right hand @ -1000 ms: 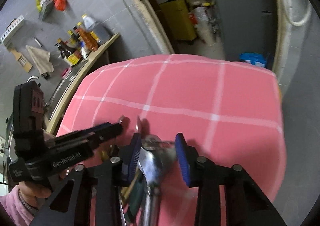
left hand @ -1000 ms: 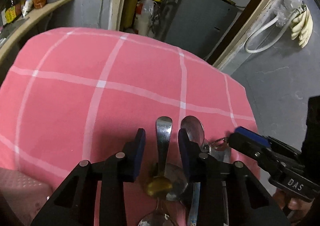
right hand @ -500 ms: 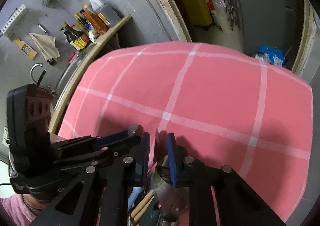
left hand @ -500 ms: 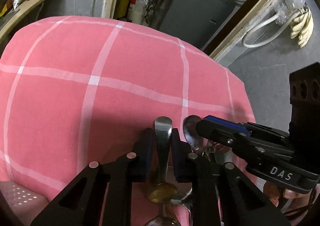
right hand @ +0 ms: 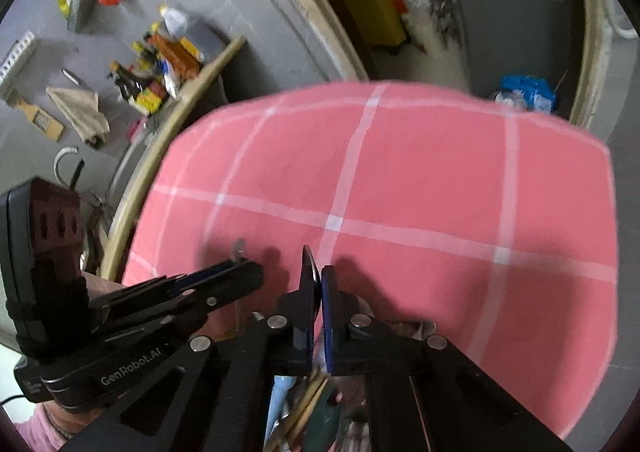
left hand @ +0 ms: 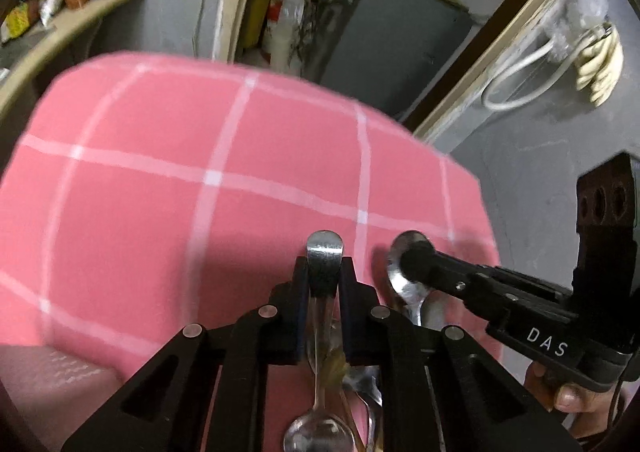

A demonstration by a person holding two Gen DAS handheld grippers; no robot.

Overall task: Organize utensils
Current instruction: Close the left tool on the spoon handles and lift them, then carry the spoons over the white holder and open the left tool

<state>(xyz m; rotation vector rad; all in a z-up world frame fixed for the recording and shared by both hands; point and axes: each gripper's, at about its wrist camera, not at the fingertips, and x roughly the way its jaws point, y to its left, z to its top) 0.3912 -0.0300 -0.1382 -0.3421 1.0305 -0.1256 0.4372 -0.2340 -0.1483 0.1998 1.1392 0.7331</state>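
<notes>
Near the front edge of the pink checked surface [left hand: 160, 191], a pile of utensils [left hand: 416, 308] lies tangled. Left gripper [left hand: 325, 284] fingers have just closed on a steel spoon handle [left hand: 324, 252], pinching one piece free of the heap. Right gripper [right hand: 317, 292] fingers have just closed nearly together on a thin utensil edge [right hand: 309, 264], likely to separate it too.

Utensil pile [left hand: 416, 316] on tablecloth [left hand: 200, 191], near edge.
</notes>
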